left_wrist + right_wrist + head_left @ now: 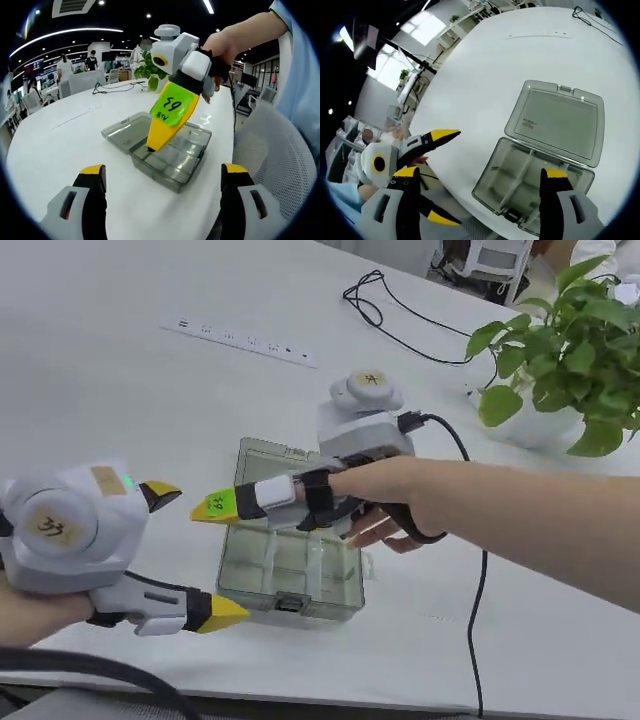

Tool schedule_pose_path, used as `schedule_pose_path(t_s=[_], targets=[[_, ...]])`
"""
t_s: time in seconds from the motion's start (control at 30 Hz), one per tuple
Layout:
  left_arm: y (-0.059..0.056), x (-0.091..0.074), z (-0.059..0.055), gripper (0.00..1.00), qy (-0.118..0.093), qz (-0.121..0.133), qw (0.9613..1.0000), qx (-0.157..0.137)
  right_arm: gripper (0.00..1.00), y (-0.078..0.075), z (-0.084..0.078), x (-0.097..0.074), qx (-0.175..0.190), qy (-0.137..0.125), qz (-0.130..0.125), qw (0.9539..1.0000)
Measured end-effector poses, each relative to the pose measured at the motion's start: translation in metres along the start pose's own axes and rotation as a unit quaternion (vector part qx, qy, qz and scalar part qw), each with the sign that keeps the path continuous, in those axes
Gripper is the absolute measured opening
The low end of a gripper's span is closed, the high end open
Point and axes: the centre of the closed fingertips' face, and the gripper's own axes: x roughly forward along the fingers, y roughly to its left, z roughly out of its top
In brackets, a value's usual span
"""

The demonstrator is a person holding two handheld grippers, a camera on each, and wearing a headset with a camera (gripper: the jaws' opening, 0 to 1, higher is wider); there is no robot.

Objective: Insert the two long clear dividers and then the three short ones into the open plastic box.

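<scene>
Box (250, 592) lies open; right gripper (481, 174) hovers over it, fingers apart.

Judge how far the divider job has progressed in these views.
Done: clear dividers already stand in a grid inside the open plastic box. In hand: nothing; the right hand-held gripper is open above the box, the left hand-held gripper open beside it. Left: the short ones are too clear to count, so checking all three are seated probably remains.
</scene>
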Motion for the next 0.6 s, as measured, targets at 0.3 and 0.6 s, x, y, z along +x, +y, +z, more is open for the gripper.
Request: schedule_pose_path(t_s=[0.3, 0.6], targets=[[-0.002, -0.003, 0.008, 0.97, 0.001, 0.012, 0.9999, 0.0, 1.0, 0.007, 0.015, -0.033, -0.036, -0.085, 0.042, 0.9948], [-0.014, 0.003, 0.012, 0.97, 0.01, 0.013, 0.9999, 0.003, 1.0, -0.014, 0.006, -0.06, -0.148, -0.137, 0.035, 0.9788]])
